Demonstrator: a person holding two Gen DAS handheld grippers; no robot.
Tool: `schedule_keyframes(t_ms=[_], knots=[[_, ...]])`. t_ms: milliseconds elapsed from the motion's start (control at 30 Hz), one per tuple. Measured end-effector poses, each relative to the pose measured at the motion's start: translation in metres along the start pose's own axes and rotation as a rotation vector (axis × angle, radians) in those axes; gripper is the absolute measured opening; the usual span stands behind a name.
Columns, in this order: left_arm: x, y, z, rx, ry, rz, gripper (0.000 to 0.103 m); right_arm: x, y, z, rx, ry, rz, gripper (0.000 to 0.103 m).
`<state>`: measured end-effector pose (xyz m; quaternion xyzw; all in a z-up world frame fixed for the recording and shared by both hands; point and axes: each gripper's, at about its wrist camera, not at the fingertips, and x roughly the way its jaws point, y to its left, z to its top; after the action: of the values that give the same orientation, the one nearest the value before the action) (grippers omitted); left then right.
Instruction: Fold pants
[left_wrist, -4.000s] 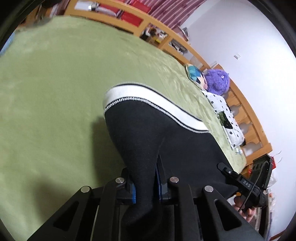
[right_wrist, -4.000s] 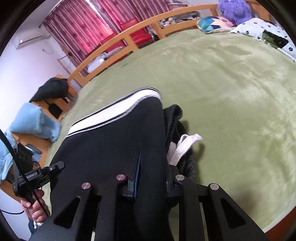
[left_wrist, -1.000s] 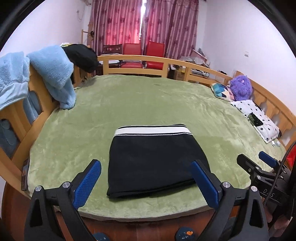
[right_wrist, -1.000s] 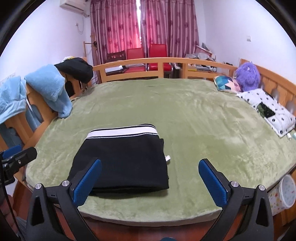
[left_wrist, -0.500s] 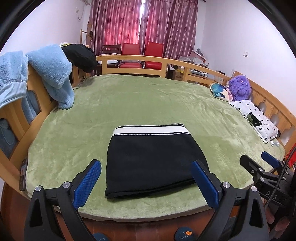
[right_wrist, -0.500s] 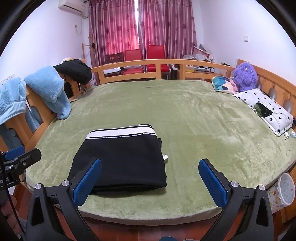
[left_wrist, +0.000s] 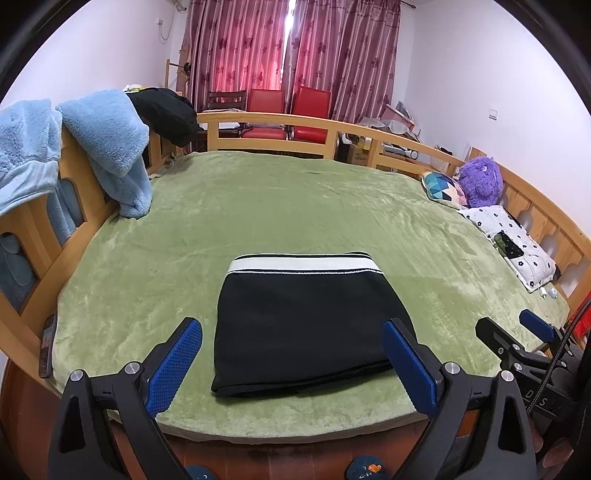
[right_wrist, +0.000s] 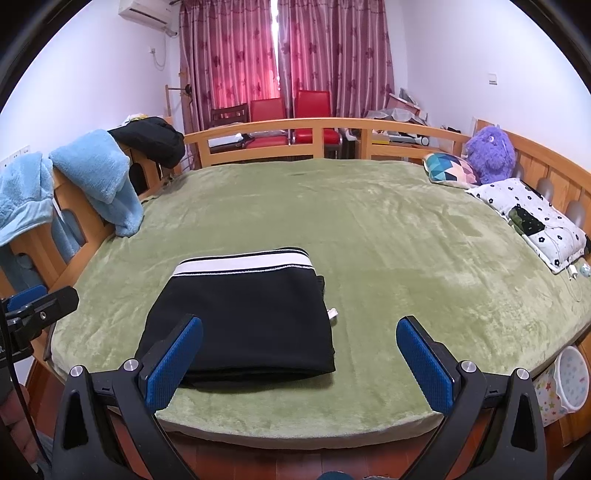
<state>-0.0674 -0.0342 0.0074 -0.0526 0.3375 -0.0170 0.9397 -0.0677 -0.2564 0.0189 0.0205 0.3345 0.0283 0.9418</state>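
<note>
Bed (left_wrist: 295, 206): huge green fleecy blanket over a wooden frame with rails all round, fills most of both views. Everything below is placed relative to it.
Curtains (right_wrist: 288, 55): dark red with a flower print, way past the far rail of the bed, bit of daylight leaking through the middle gap.
Blue fleece (left_wrist: 107, 136): fluffy light-blue stuff slung over the bed's left rail, one end hanging down onto the blanket.
Pants (left_wrist: 306, 317): black, folded into a neat squarish stack, lying flat near the bed's front edge, roughly centred. White waistband with black stripes faces the far side. In the right wrist view a small white bit pokes out at the stack's right edge, can't tell exactly what it is.
Left gripper (left_wrist: 291, 358): hanging just off the front edge of the bed, jaws spread wide, nothing between the blue pads, not touching the pants.
Right gripper (right_wrist: 299, 362): same deal, off the front edge of the bed, jaws wide apart and empty, sitting a bit right of the stack.
Spotted pillow (right_wrist: 532, 218): white with black dots, on the bed's right side against the rail.
Purple plush (right_wrist: 489, 155): fuzzy toy in the bed's far right corner.
Geometric cushion (right_wrist: 448, 168): teal and pink triangles, right next to the plush.
</note>
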Motion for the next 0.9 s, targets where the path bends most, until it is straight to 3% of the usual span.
schedule_keyframes(t_ms=[900], knots=[[-0.0015, 0.0025, -0.002, -0.003, 0.002, 0.002, 0.098, -0.0016, -0.0006, -0.0012, -0.006, -0.003, -0.005, 0.103]])
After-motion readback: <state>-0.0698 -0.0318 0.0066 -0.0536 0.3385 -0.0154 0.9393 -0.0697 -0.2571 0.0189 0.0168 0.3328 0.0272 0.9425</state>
